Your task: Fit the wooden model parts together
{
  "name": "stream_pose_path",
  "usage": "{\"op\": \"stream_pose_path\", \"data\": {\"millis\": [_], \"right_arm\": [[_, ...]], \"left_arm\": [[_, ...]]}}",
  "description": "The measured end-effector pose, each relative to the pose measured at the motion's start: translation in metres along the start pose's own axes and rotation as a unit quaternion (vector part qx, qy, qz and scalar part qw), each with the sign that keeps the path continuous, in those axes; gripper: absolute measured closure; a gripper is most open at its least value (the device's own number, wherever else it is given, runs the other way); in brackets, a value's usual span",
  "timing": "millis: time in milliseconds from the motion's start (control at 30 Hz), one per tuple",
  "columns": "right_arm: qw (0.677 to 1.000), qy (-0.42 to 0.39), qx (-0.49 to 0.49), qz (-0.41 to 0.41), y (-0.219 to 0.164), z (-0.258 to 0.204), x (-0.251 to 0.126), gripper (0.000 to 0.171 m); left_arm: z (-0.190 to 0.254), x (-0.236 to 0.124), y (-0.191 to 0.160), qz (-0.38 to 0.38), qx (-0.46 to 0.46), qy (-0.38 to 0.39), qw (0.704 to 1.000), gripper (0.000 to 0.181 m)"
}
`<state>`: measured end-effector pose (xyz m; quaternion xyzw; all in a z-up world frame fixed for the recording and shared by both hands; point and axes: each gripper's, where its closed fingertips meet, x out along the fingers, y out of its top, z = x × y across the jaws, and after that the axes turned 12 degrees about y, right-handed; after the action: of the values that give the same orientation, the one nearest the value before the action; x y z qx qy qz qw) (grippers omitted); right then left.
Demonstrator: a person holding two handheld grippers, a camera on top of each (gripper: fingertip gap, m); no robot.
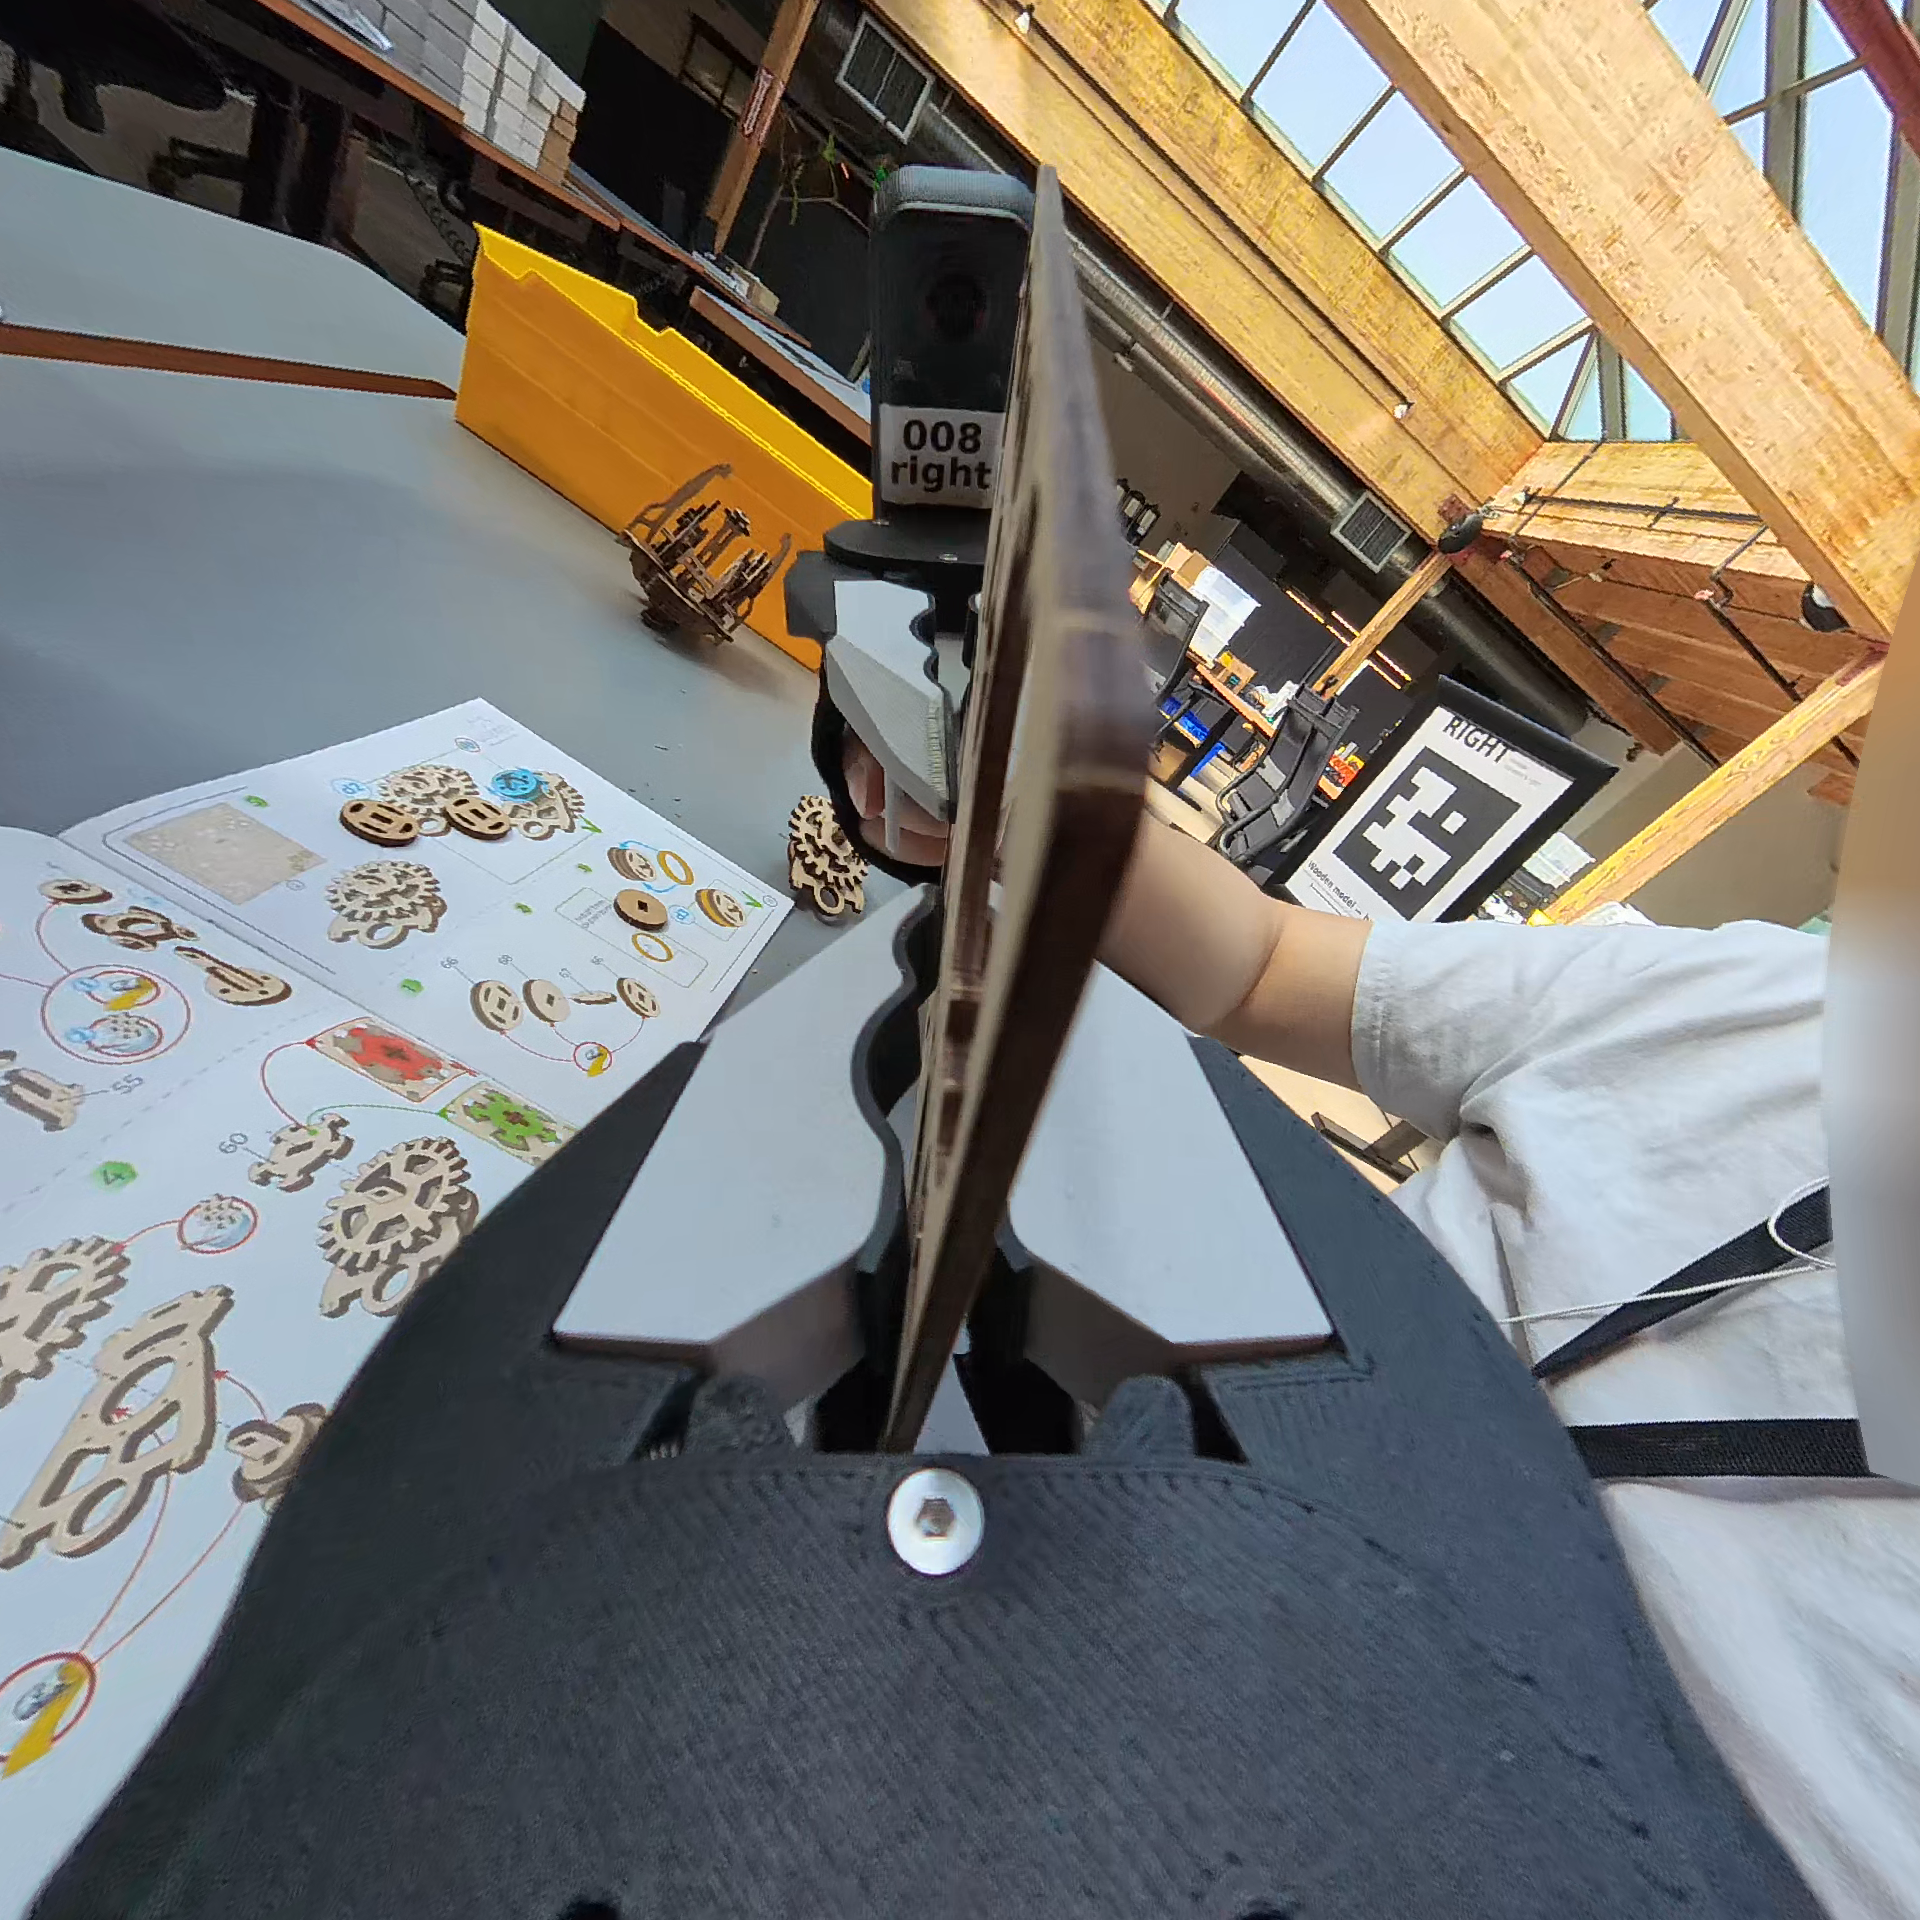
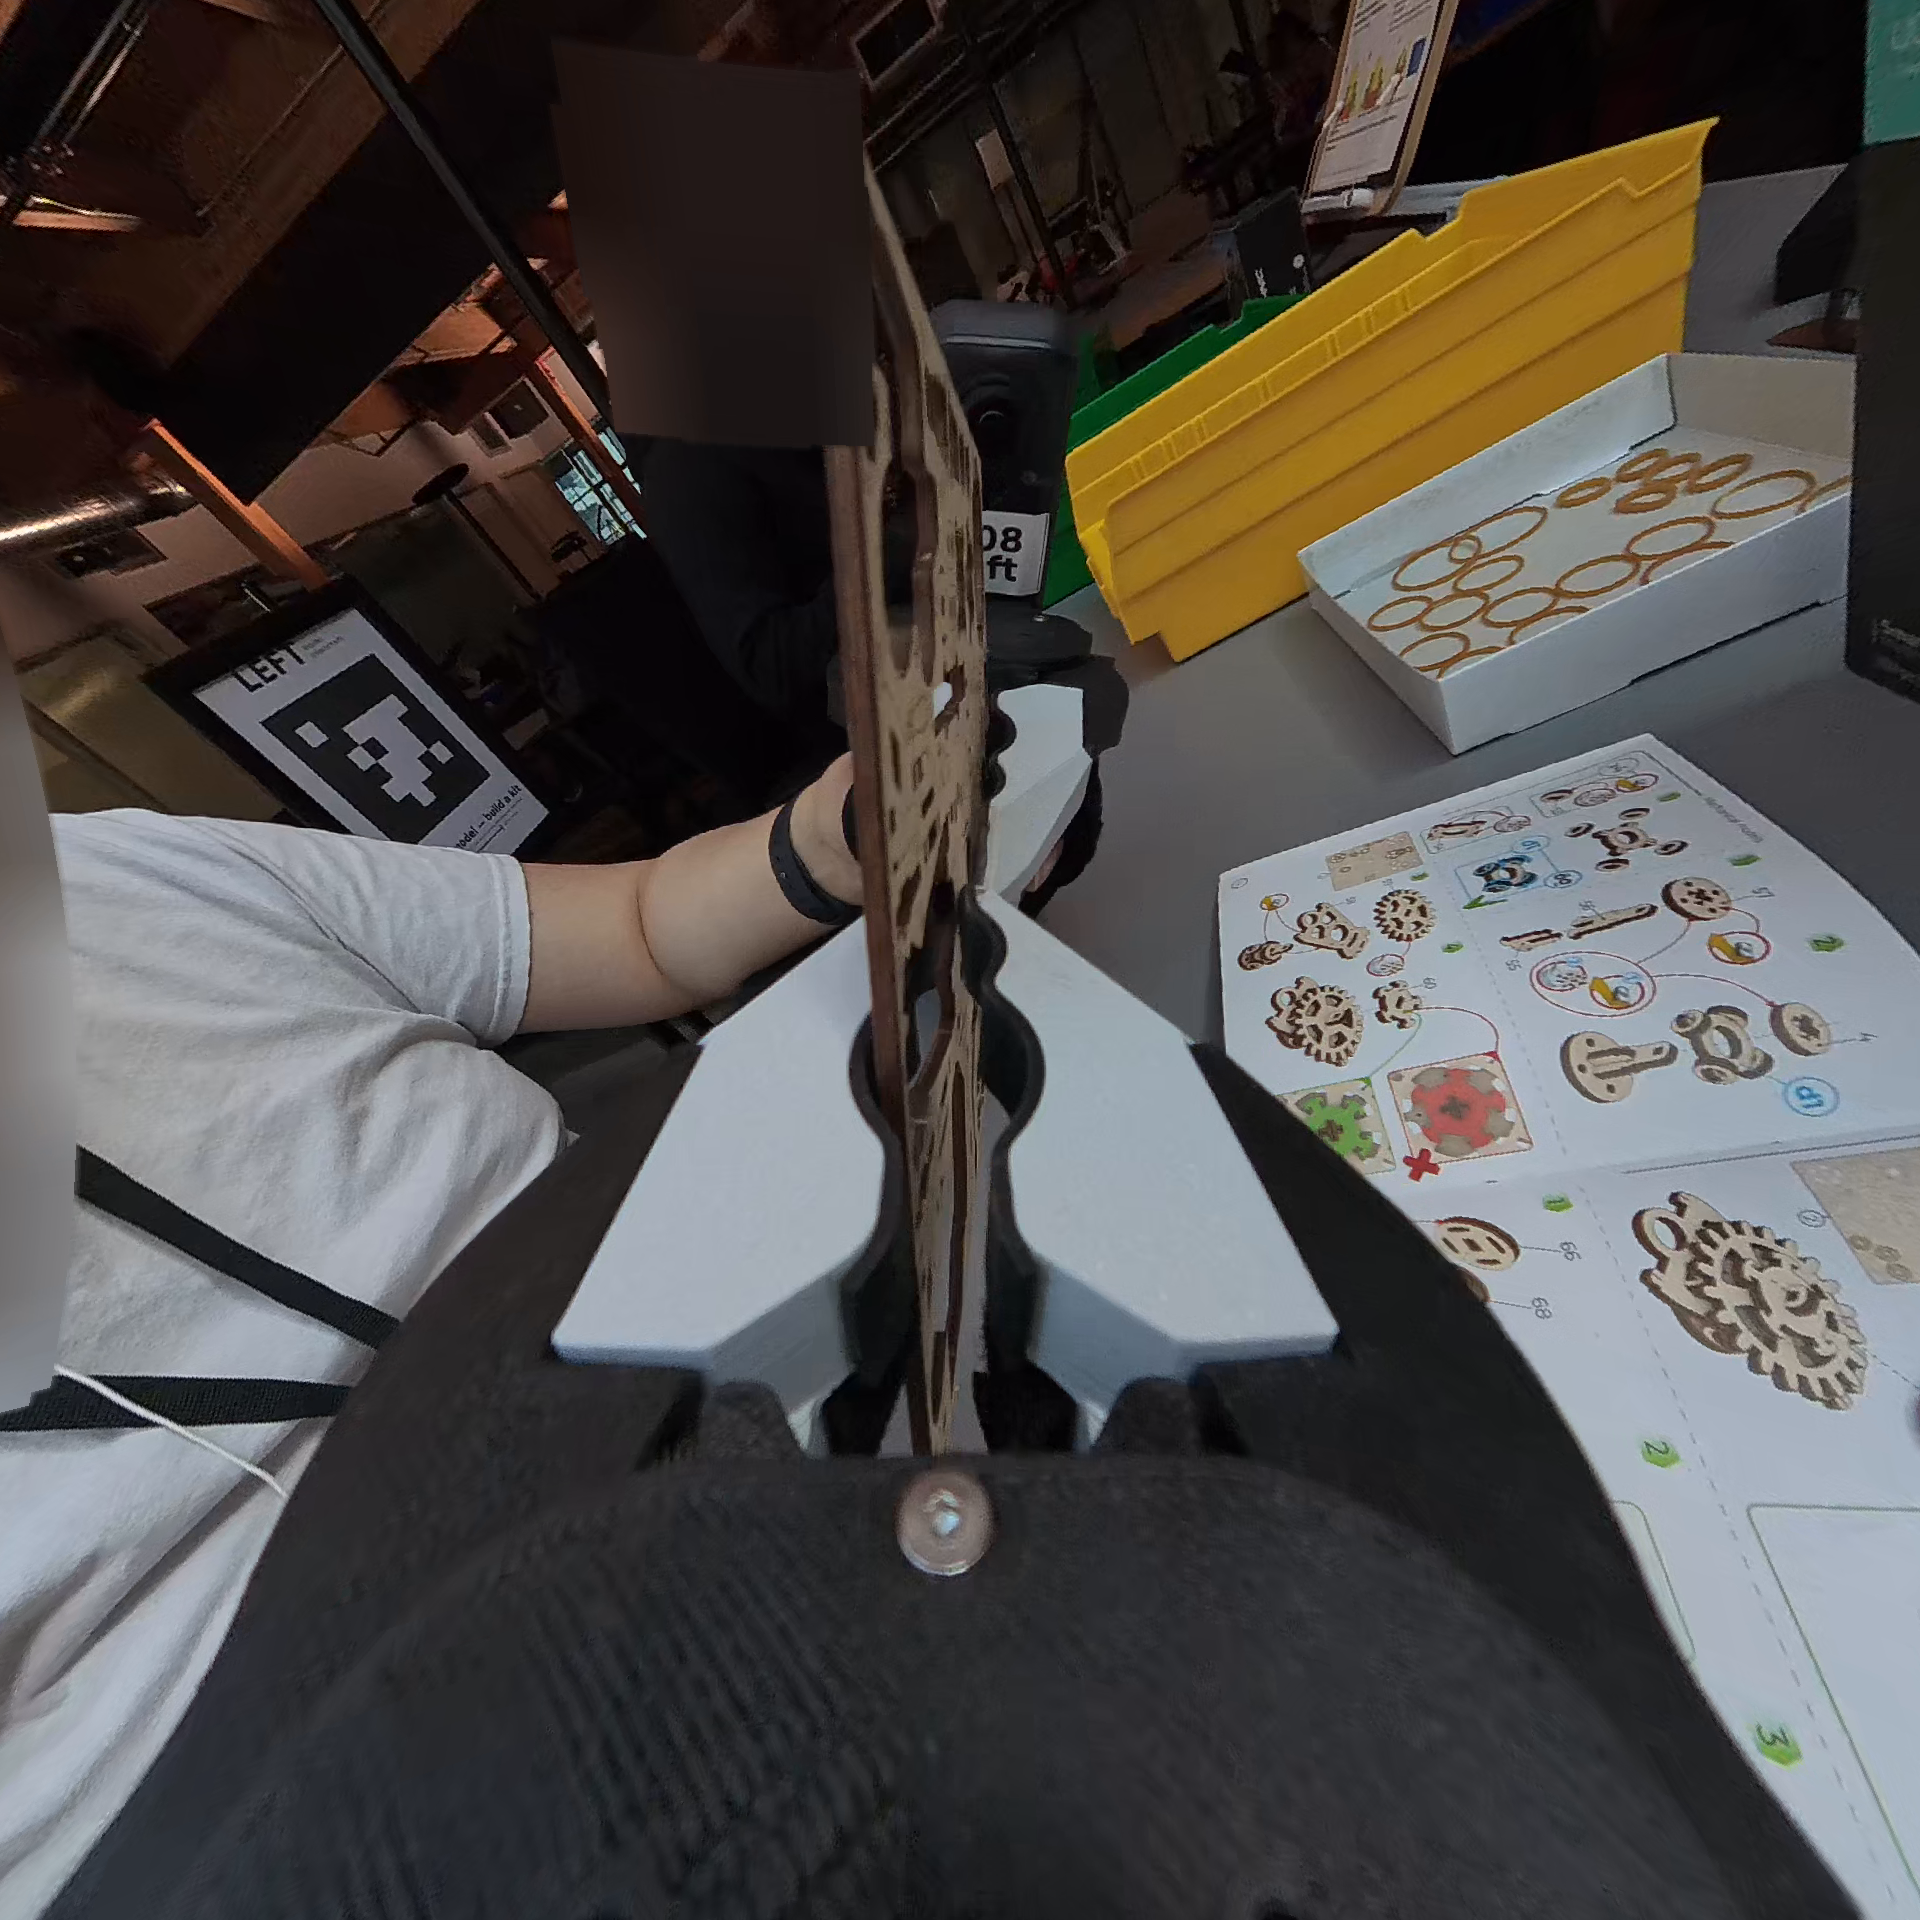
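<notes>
A thin laser-cut wooden sheet [image 1: 1039, 675] with punched-out part shapes stands edge-on between both grippers, held up above the grey table [image 1: 260, 540]. My left gripper [image 1: 977, 997] is shut on its near edge. My right gripper [image 2: 925, 935] is shut on the opposite edge of the same sheet [image 2: 914, 623]. Each gripper shows across the sheet in the other's view: the right one in the left wrist view [image 1: 904, 727], the left one in the right wrist view [image 2: 1039, 769]. A small assembled gear part [image 1: 826, 857] and a larger assembled wooden model [image 1: 701, 566] sit on the table.
An open instruction booklet [image 1: 312, 987] lies on the table under the grippers and also shows in the right wrist view [image 2: 1558, 987]. A yellow bin [image 2: 1403, 384], a green bin [image 2: 1143, 374] and a white tray of wooden rings [image 2: 1455, 707] stand behind. A black box [image 2: 1886, 416] is far right. Less than 4 cm separates the two grippers' tips.
</notes>
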<state>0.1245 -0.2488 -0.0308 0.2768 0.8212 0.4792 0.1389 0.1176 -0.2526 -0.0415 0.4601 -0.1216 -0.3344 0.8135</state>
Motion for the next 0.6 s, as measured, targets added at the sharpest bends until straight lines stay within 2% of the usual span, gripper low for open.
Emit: {"op": "stream_pose_path", "data": {"millis": [100,267,600], "right_arm": [[1.0,0.006,0.008,-0.005,-0.002,0.0,0.0,0.168],[0.998,-0.051,-0.001,-0.044,-0.012,0.013,-0.004,0.17],[0.997,-0.069,0.018,-0.041,-0.011,0.02,-0.009,0.17]], "left_arm": [[-0.001,0.001,-0.002,-0.007,-0.008,-0.002,1.0,0.18],[-0.011,0.003,-0.008,-0.025,0.002,0.031,0.999,0.181],[-0.014,0.008,-0.008,-0.015,-0.035,0.042,0.998,0.181]]}}
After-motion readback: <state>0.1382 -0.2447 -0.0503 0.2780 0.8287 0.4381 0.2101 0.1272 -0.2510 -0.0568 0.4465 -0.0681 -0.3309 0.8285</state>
